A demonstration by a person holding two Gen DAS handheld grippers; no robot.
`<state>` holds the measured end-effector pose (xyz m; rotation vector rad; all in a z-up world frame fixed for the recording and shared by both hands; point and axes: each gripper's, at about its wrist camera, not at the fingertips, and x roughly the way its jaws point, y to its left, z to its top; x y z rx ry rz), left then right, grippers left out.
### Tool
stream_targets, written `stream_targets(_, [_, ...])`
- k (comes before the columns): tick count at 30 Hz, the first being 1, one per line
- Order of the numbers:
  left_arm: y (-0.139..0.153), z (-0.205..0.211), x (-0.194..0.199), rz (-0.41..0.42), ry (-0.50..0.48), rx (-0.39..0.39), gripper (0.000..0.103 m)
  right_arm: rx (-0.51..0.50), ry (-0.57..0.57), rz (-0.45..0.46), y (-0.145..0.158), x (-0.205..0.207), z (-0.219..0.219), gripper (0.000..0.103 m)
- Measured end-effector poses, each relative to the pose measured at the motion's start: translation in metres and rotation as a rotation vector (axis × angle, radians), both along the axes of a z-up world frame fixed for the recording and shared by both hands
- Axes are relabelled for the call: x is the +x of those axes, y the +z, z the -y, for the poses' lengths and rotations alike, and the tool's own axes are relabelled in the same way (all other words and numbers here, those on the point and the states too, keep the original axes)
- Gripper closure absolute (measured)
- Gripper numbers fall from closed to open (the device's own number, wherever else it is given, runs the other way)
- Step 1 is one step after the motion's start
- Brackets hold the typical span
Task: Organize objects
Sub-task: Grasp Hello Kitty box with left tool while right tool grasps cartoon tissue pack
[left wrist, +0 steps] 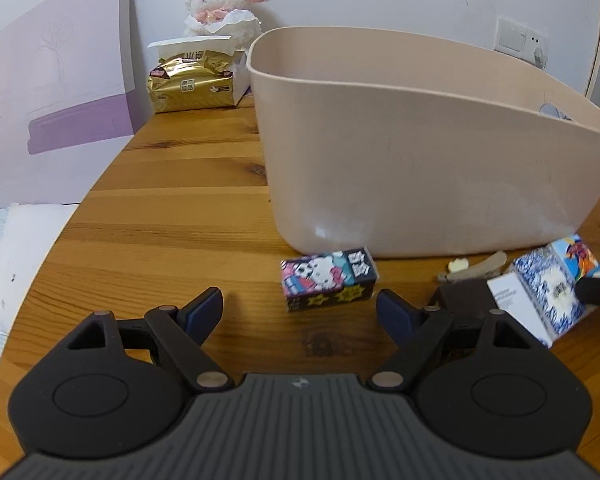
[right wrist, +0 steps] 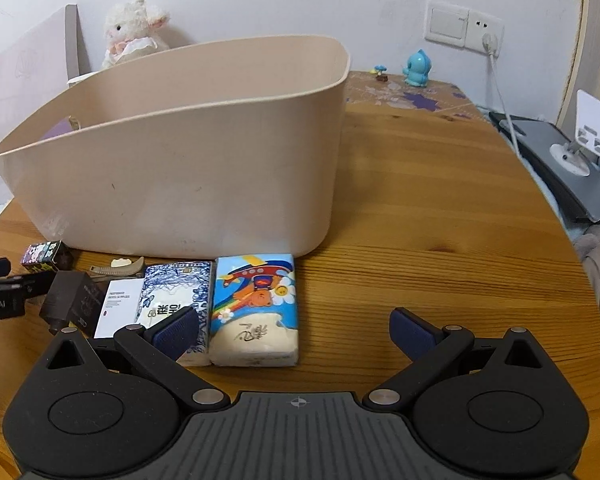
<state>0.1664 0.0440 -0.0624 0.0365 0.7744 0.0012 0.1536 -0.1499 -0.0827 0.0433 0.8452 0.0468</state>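
**Visitor:** What's laid out in front of you?

**Me:** Biggest first: the wooden table [right wrist: 440, 220], which carries everything. On it stands the beige bin [right wrist: 188, 160], upright with its open mouth up. I take it as the place the small things belong, since they lie in a row right against its near wall.

**Visitor:** And that row?

**Me:** Two tissue packs lie flat and touching side by side: the cartoon tissue pack [right wrist: 256, 308] and the blue-patterned tissue pack [right wrist: 180, 296]. Left of those is a white card box [right wrist: 118, 312], then a dark adapter [right wrist: 70, 300]. Behind them, near the bin's foot, lies a beige hair clip [right wrist: 118, 268]. Furthest left is the small kitten-print box [left wrist: 328, 278], on its side just in front of the bin.

**Visitor:** What are your hands doing?

**Me:** My right hand-held gripper [right wrist: 294, 334] is spread wide and holds nothing. It hangs low over the cartoon tissue pack, one pad above the patterned pack's edge, so I judge that pack the likely pick. My left hand-held gripper [left wrist: 300, 312] is also agape and empty, lined up just short of the kitten-print box.

**Visitor:** Anything in the bin?

**Me:** I can't see its floor from here, so I cannot say.
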Motion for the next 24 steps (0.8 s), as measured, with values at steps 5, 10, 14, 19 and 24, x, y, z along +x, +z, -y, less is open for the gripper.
stream_targets(5, [-0.006, 0.004, 0.013, -0.025, 0.015, 0.007, 0.017, -0.08, -0.016, 0.015, 0.001, 0.005, -0.004, 0.0])
stream_targets(10, [-0.008, -0.001, 0.021, -0.022, 0.042, -0.021, 0.016, -0.052, -0.007, -0.013, -0.002, 0.009, 0.003, 0.002])
stream_targets(14, [-0.007, -0.002, 0.022, -0.022, 0.03, -0.02, 0.016, -0.059, 0.015, -0.025, -0.004, 0.009, -0.003, 0.011])
stream_targets(19, [-0.003, -0.005, 0.019, -0.01, 0.023, -0.027, 0.046, -0.057, 0.033, -0.034, -0.005, 0.008, -0.01, 0.038])
stream_targets(24, [-0.001, -0.006, 0.016, -0.017, 0.006, -0.027, 0.051, -0.045, 0.038, -0.033, -0.002, 0.005, -0.011, 0.061])
